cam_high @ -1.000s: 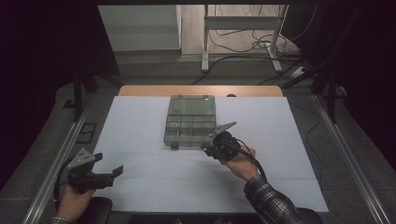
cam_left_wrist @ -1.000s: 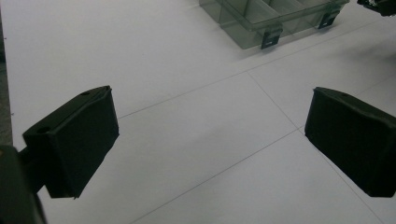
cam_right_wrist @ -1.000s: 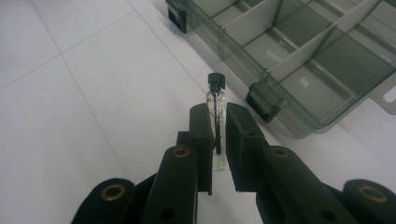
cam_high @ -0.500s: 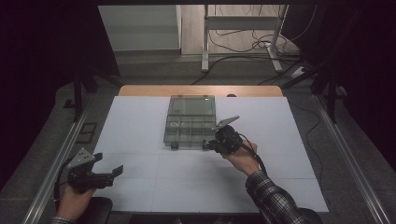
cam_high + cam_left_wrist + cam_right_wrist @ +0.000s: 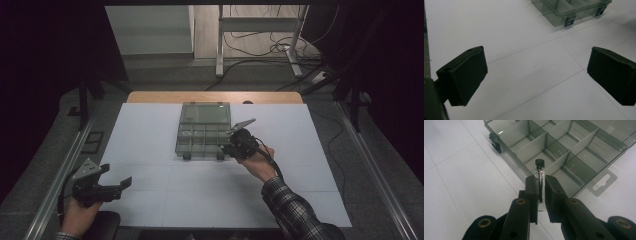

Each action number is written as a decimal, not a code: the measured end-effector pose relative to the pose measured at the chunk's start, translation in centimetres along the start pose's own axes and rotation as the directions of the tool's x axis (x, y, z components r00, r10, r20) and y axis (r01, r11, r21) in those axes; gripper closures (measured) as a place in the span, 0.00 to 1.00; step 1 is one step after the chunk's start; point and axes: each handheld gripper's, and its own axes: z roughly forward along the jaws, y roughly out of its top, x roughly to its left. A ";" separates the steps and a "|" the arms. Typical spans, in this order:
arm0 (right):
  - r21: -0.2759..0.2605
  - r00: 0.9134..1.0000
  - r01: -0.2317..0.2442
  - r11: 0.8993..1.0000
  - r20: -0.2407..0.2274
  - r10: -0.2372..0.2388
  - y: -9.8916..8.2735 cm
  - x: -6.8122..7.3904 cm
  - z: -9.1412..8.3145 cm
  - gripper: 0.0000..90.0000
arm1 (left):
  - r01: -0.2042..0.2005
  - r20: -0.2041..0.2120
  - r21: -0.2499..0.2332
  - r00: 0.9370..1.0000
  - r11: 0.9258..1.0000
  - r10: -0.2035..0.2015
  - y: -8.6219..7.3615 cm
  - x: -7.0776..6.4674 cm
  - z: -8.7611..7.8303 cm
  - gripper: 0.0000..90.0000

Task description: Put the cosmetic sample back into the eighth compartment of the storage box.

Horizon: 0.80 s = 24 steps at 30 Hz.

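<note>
A clear plastic organizer box [image 5: 202, 132] with its lid open lies at the table's centre; its divided compartments [image 5: 554, 150] fill the top of the right gripper view. My right gripper [image 5: 540, 185] is shut on a small glass vial [image 5: 539, 171] with a black cap, held over the box's near edge. In the high view the right gripper [image 5: 235, 142] sits at the box's front right corner. My left gripper [image 5: 112, 182] rests at the table's front left, open and holding nothing. The box's corner [image 5: 564, 15] shows far off in the left gripper view.
A white sheet [image 5: 150, 200] covers the table, with a wooden strip [image 5: 150, 96] at the far edge. Metal rails [image 5: 55, 190] run along both sides. A desk frame and cables [image 5: 260, 45] stand on the floor beyond.
My right gripper has moved slightly right and forward along the box's front corner with the vial. The left gripper has stayed put.
</note>
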 end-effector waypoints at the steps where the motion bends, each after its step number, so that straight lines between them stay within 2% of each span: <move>1: 0.000 1.000 0.000 1.000 0.003 0.000 0.1 -0.1 0.0 0.90 | 0.001 0.000 0.000 1.000 1.000 -0.001 0.0 0.0 0.0 0.04; 10: -0.003 1.000 -0.005 1.000 0.017 0.005 0.7 -0.9 0.4 0.90 | 0.004 0.002 0.001 1.000 1.000 -0.004 0.0 0.1 0.0 0.04; 24: 0.017 0.998 -0.024 1.000 0.051 0.023 1.0 -2.3 2.1 0.90 | 0.006 0.003 0.001 1.000 1.000 -0.006 0.0 0.1 0.0 0.04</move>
